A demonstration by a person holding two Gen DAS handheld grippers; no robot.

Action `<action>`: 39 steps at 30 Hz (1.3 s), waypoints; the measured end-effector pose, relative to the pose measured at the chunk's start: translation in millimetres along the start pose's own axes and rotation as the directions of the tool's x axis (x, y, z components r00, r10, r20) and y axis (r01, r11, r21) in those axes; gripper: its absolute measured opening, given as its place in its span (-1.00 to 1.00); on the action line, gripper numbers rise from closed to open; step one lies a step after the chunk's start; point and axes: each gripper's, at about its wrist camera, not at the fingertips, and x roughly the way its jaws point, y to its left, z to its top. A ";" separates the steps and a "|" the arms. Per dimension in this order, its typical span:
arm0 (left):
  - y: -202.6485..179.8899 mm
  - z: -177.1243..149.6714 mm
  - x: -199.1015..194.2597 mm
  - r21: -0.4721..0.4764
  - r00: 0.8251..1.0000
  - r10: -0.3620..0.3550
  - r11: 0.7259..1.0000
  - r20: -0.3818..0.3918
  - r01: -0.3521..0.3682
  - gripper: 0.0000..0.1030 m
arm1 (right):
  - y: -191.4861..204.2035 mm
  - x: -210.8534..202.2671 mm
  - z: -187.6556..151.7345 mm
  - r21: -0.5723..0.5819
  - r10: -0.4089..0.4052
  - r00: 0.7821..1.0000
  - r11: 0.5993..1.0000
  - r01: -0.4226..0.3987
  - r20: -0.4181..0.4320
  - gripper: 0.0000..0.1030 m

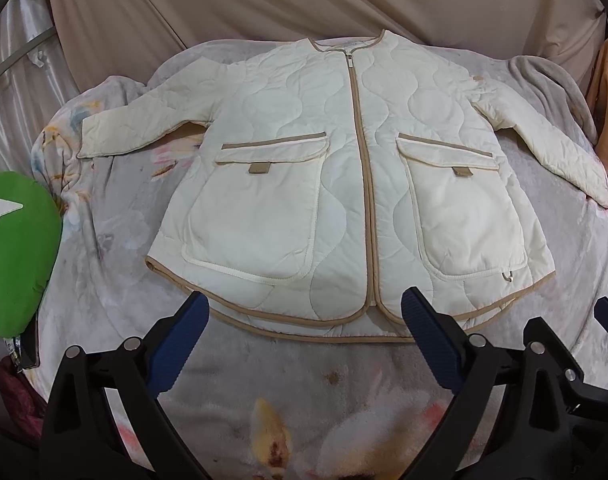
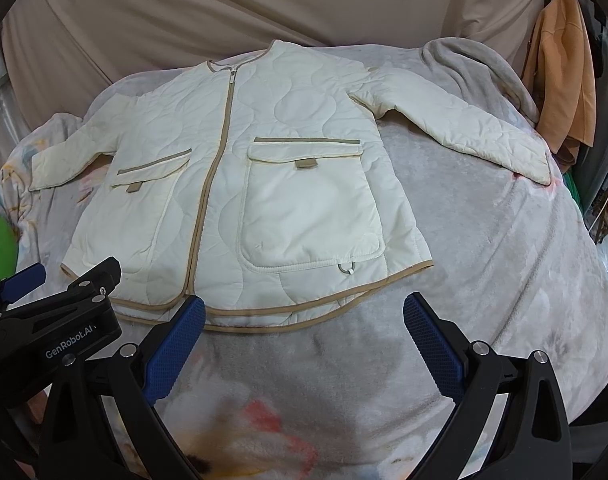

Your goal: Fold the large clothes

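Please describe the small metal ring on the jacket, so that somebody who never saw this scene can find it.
A cream quilted jacket lies flat on the grey floral blanket. Find its big patch pocket on the right wrist view's right side. The ring hangs under that pocket's bottom seam; the other pocket shows none.

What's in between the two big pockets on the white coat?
A tan zipper strip runs down the jacket between the two pockets. Both wrist views show it, zipped shut up to the collar.
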 end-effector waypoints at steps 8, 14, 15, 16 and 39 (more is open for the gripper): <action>2.3 -2.2 3.5 0.003 0.999 0.017 1.000 -0.045 -0.017 0.83 | 2.5 0.4 0.2 -0.004 0.001 1.000 1.000 -0.001 0.002 0.89; 1.0 -2.6 2.8 0.023 0.999 0.042 0.999 -0.023 -0.042 0.83 | 2.6 0.2 1.1 -0.003 0.001 1.000 1.000 -0.001 0.000 0.89; 0.9 -2.2 3.0 0.024 0.999 0.042 0.999 -0.022 -0.042 0.83 | 2.5 0.2 1.1 -0.003 0.001 1.000 1.000 -0.001 0.000 0.89; 0.9 -2.1 2.6 0.032 0.998 0.052 0.998 -0.019 -0.052 0.83 | 2.5 0.3 1.1 -0.003 0.002 1.000 1.000 -0.002 0.000 0.89; 4.6 11.7 39.0 -0.072 0.996 -0.082 0.994 -0.047 0.079 0.83 | -19.2 33.0 21.4 -0.023 0.050 0.999 0.999 -0.050 0.001 0.89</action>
